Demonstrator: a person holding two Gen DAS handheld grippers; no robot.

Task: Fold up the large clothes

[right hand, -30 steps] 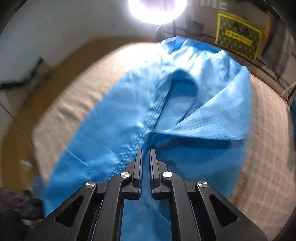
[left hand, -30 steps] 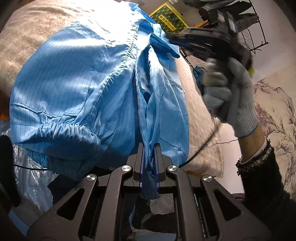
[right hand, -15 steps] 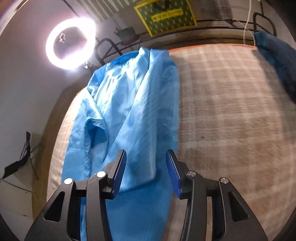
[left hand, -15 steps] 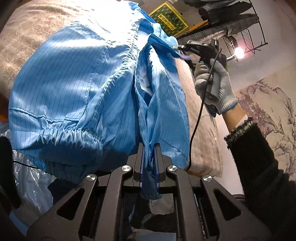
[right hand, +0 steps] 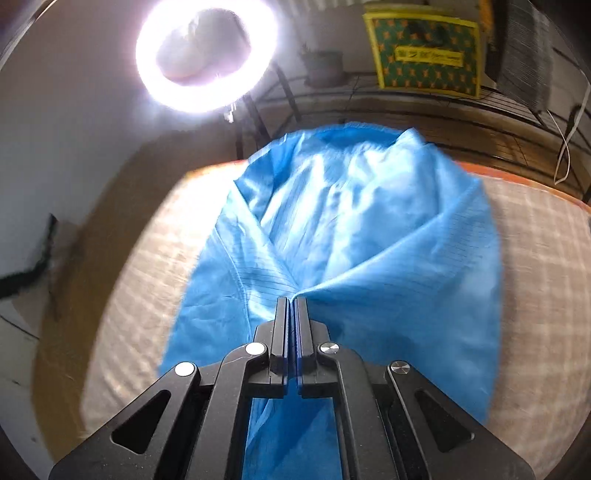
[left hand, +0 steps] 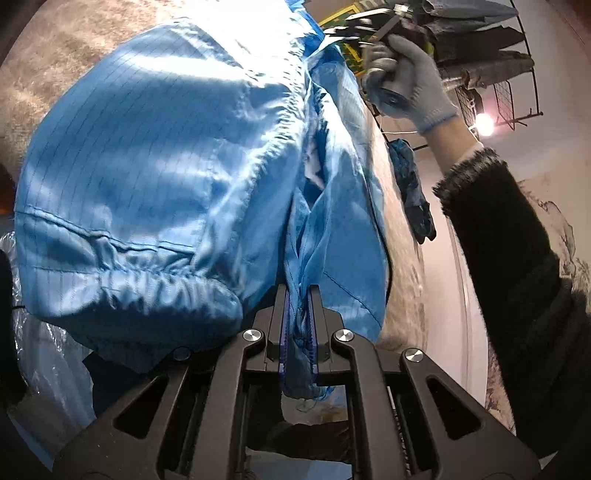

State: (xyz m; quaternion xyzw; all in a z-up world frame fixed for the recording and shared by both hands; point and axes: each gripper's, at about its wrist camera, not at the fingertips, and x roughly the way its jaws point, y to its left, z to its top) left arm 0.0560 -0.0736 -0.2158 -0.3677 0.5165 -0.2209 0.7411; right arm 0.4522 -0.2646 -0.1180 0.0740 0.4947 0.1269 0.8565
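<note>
A large blue striped garment (left hand: 155,155) lies spread on a beige checked bed (left hand: 74,48). My left gripper (left hand: 298,295) is shut on a bunched edge of the garment at the near end, next to an elastic cuff (left hand: 147,288). In the right wrist view the garment (right hand: 369,229) stretches away over the bed (right hand: 535,258), and my right gripper (right hand: 291,301) is shut on a fold of it. The right gripper (left hand: 354,27) also shows in the left wrist view, held by a gloved hand (left hand: 410,74) at the garment's far end.
A ring light (right hand: 207,55) glares at the far side of the bed. A yellow-green bag (right hand: 424,55) and a wire rack (left hand: 498,74) with clothes stand behind. A dark blue cloth (left hand: 413,192) lies at the bed's right edge. Clear plastic (left hand: 44,362) hangs lower left.
My right gripper was open half a second ago and has shut on a fold of the garment at its far end. The left gripper has kept its hold.
</note>
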